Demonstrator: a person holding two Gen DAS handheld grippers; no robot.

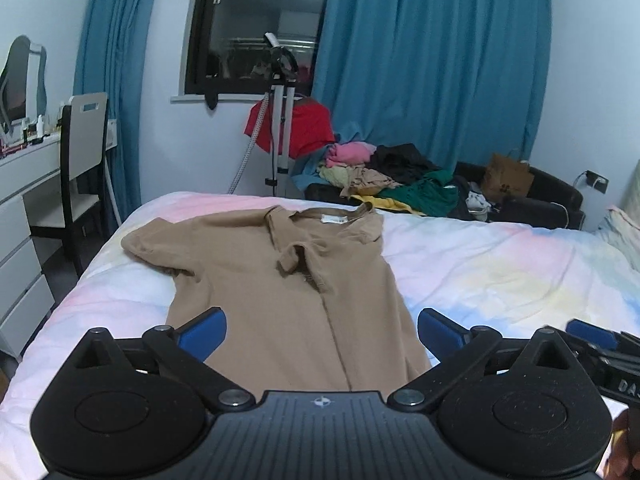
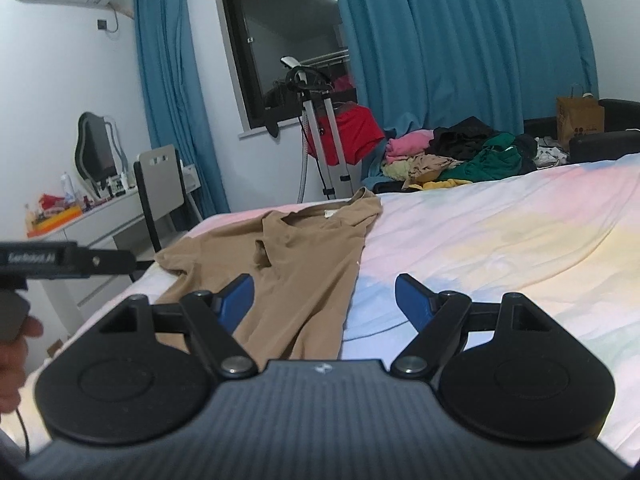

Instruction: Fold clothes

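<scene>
A tan short-sleeved shirt [image 1: 288,292] lies on the pastel bedspread [image 1: 500,272], collar at the far end. Its right side is folded in; the left sleeve lies spread out. It also shows in the right wrist view [image 2: 296,264]. My left gripper [image 1: 322,332] is open and empty, held above the shirt's lower part. My right gripper [image 2: 324,298] is open and empty, above the shirt's right edge near the hem. The right gripper's blue tip shows in the left wrist view [image 1: 592,334].
A pile of mixed clothes [image 1: 392,176] lies on a dark sofa beyond the bed. A garment steamer stand [image 1: 280,120] with a red garment stands at the window. A white desk [image 1: 24,184] and chair [image 1: 80,160] stand left. A paper bag [image 1: 506,178] sits on the sofa.
</scene>
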